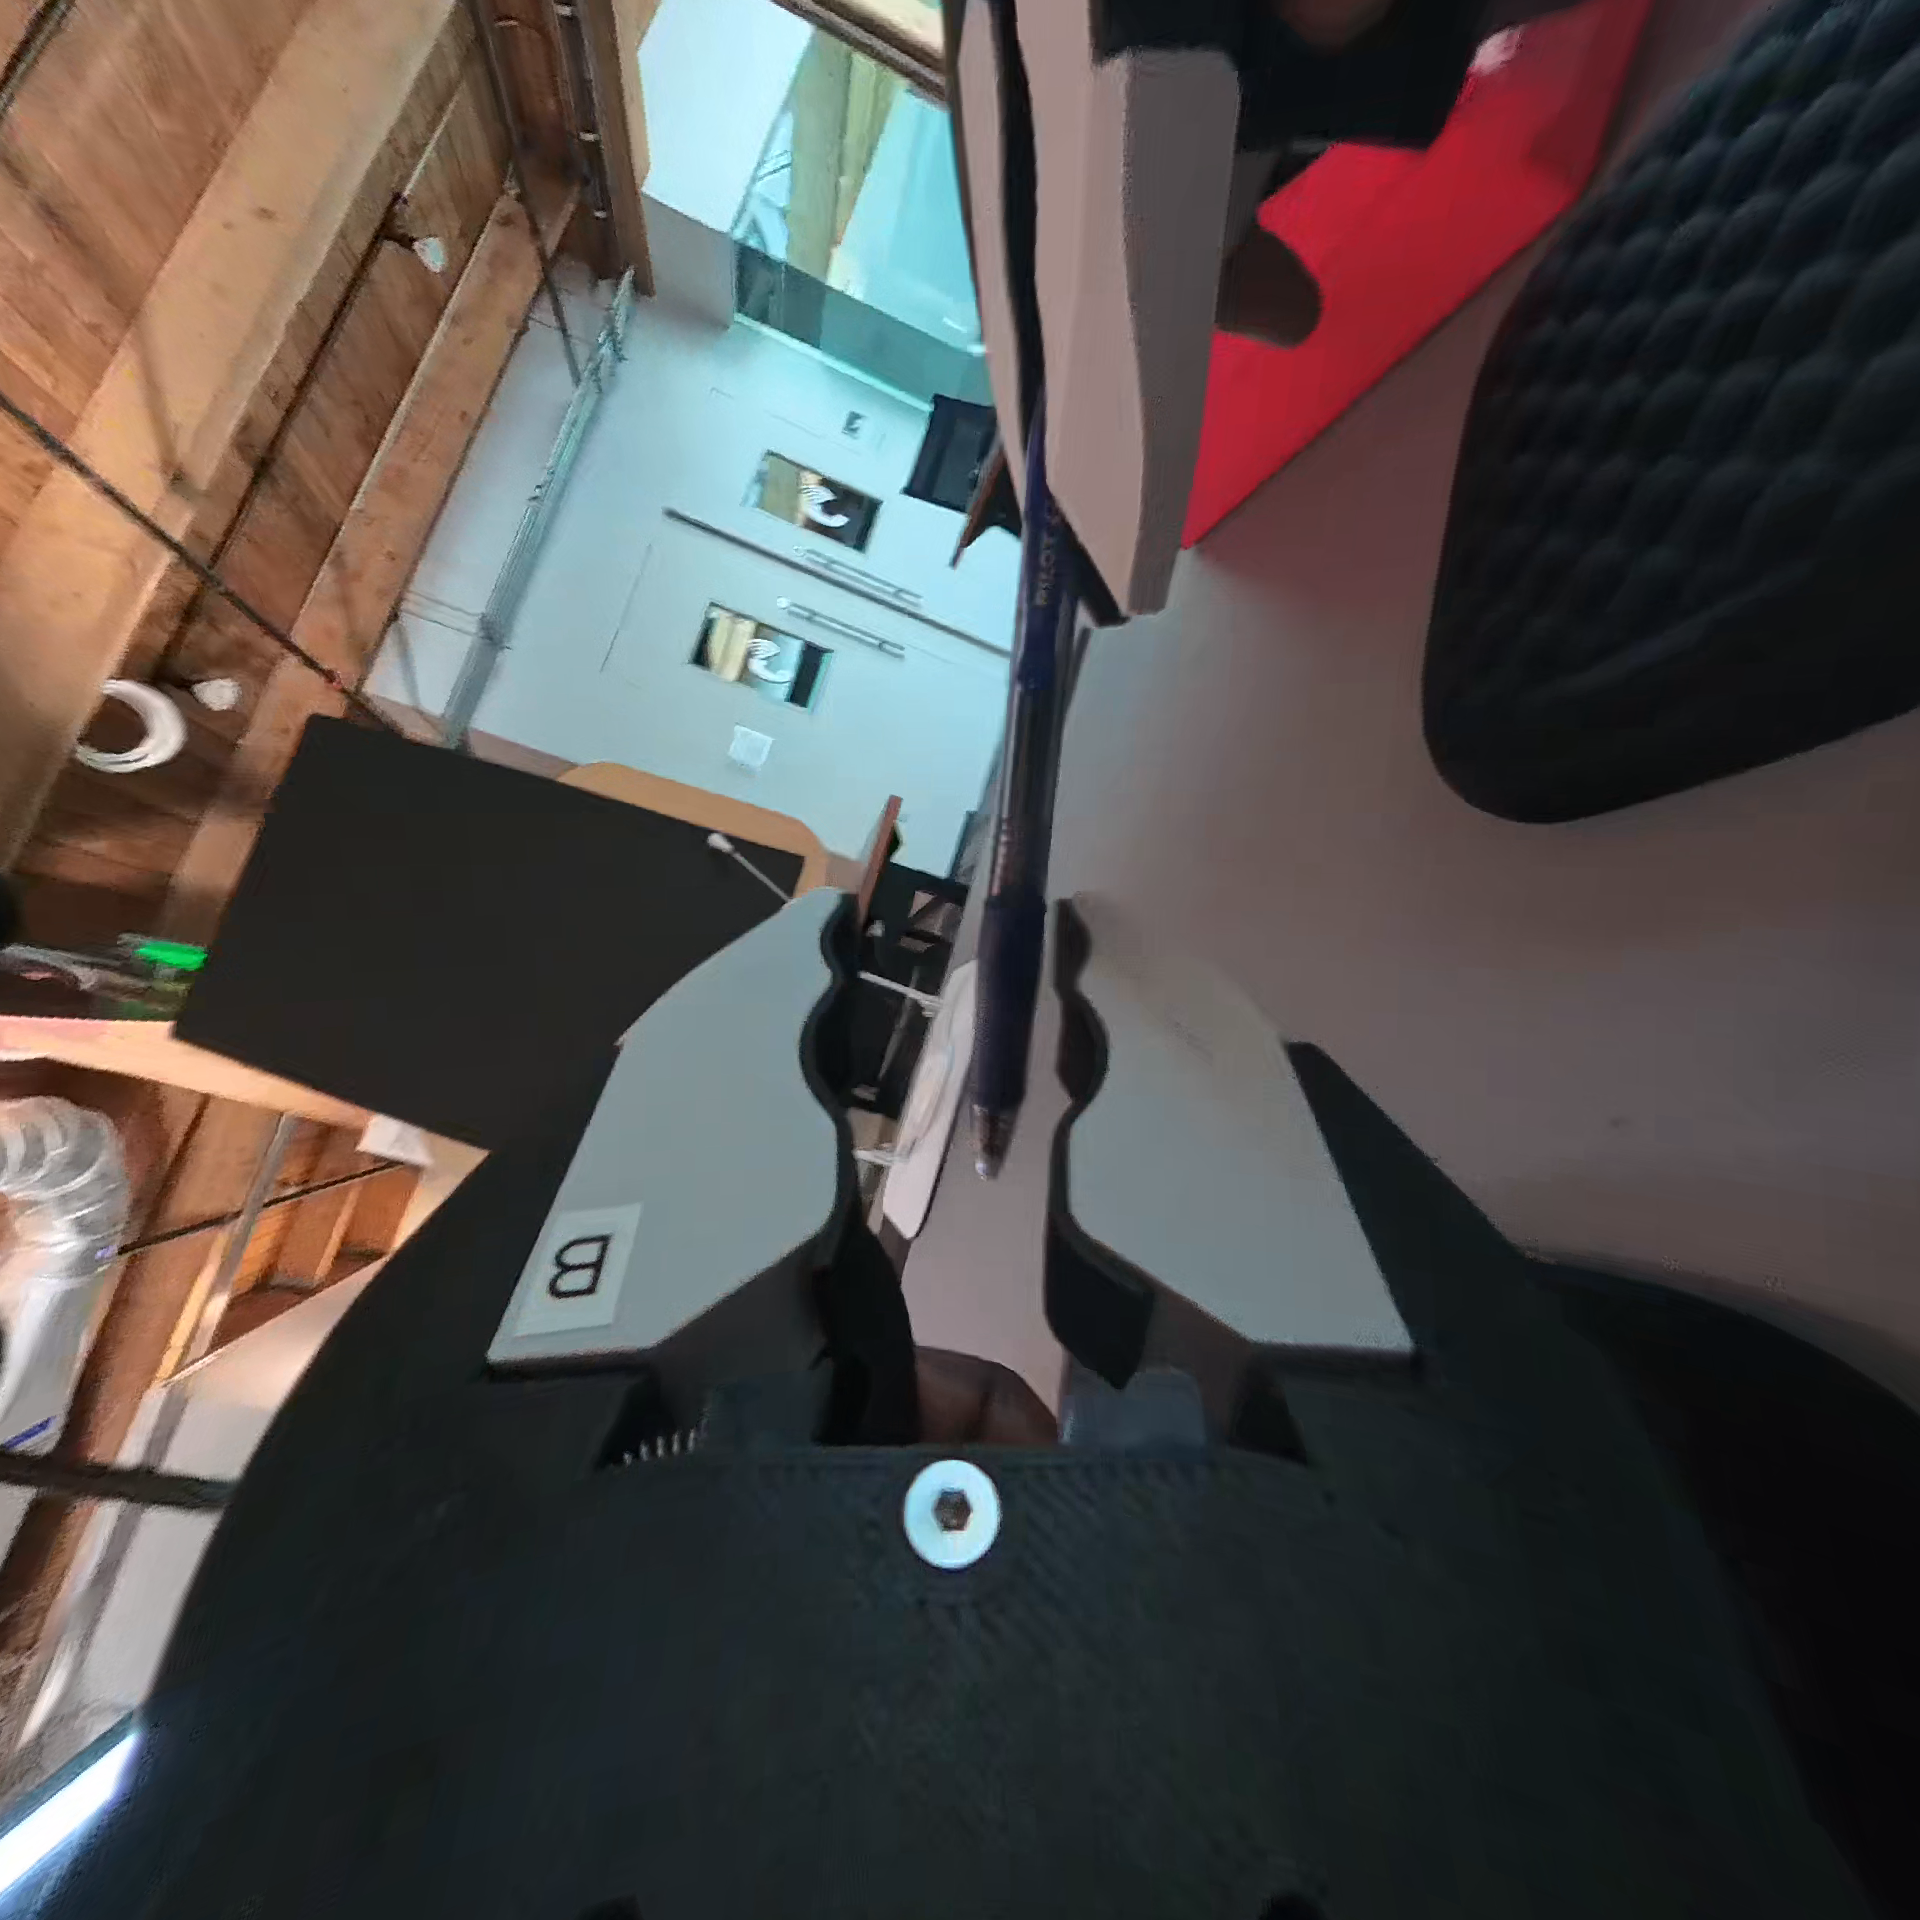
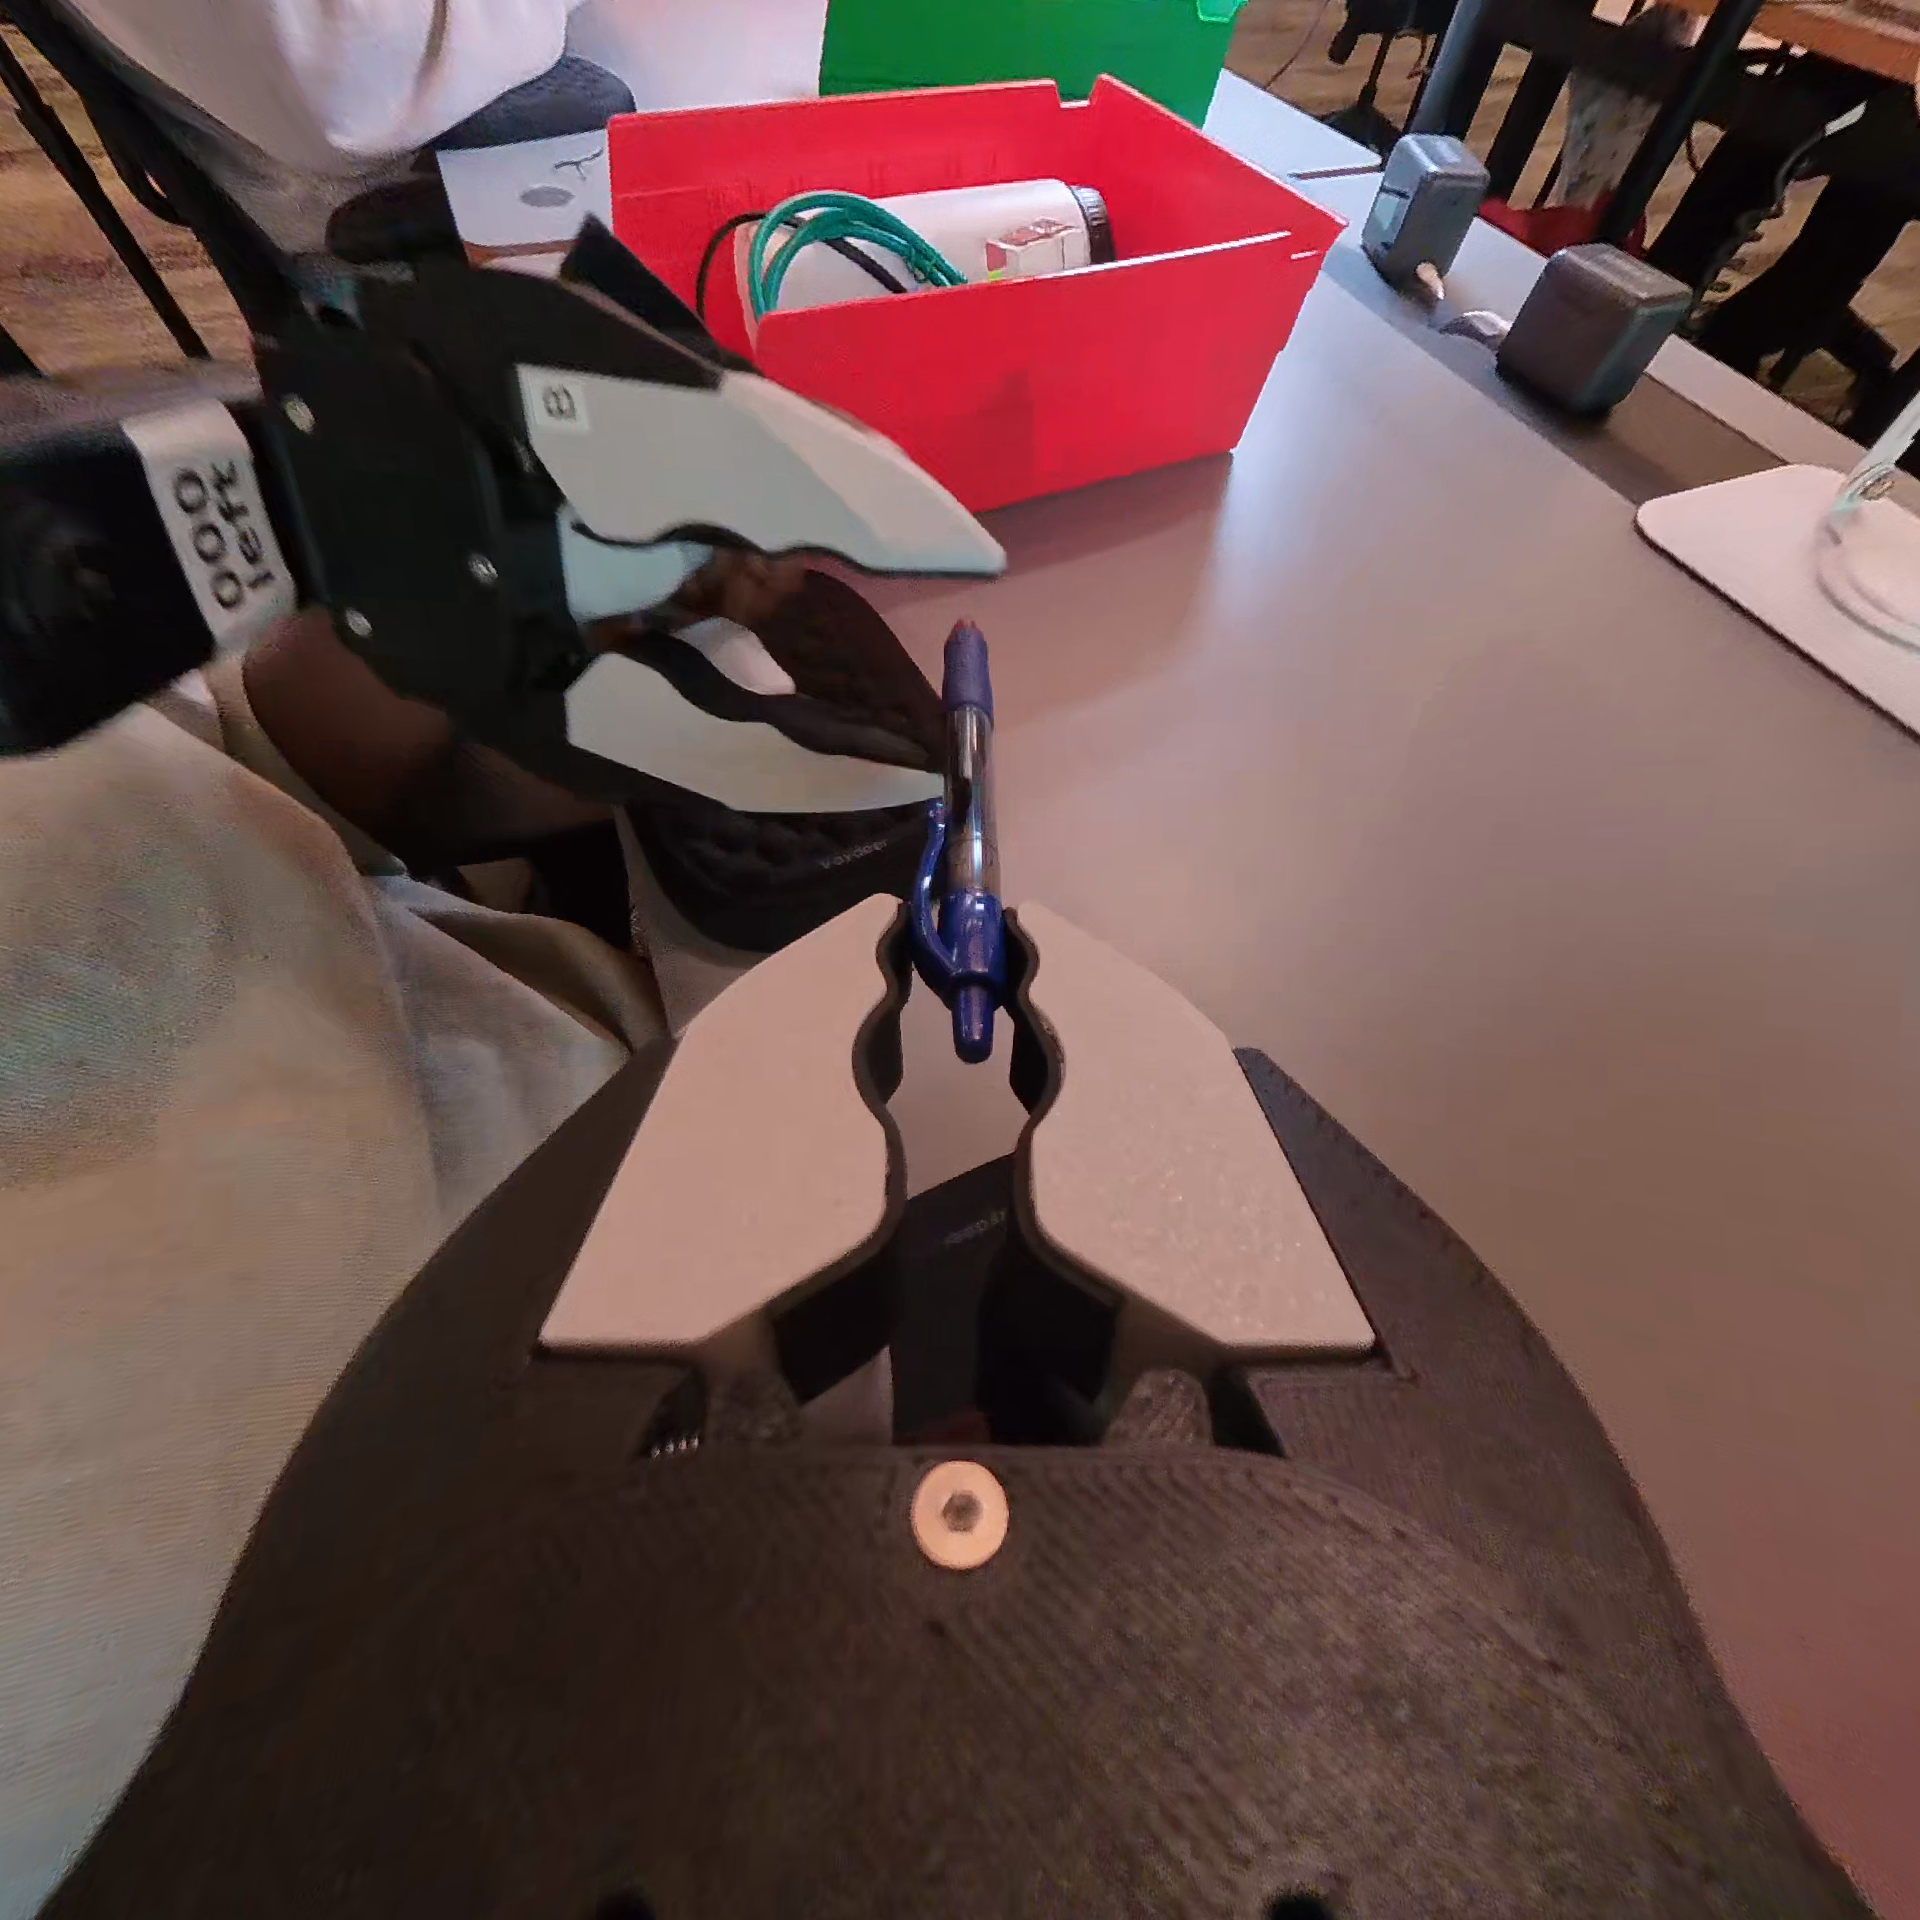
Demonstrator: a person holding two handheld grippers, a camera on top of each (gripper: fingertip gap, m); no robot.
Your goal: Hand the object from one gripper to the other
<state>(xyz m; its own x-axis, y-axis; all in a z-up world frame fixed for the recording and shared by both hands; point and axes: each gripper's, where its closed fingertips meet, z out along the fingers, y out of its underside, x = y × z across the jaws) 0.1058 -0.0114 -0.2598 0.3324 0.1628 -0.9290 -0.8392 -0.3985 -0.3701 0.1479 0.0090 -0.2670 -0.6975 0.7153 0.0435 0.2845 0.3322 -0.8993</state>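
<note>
A blue pen (image 2: 966, 748) sticks out forward from my right gripper (image 2: 958, 914), which is shut on its clicker end above the grey table (image 2: 1455, 831). My left gripper (image 2: 966, 675) comes in from the left, jaws open, with the pen's grip end between its fingertips; the pen lies against the lower fingertip (image 2: 914, 784). In the left wrist view the pen (image 1: 1003, 987) runs between the open fingers of my left gripper (image 1: 956, 914), closer to the right one, tip towards the camera. The right gripper (image 1: 1060, 561) holds its far end at the top.
A red bin (image 2: 1018, 395) with a white cylinder and green cable stands behind the grippers, a green box (image 2: 1018, 42) beyond it. A black quilted pad (image 1: 1683, 468) lies under the left gripper. Two grey devices (image 2: 1590, 322) and a white mat (image 2: 1766, 551) sit at the right.
</note>
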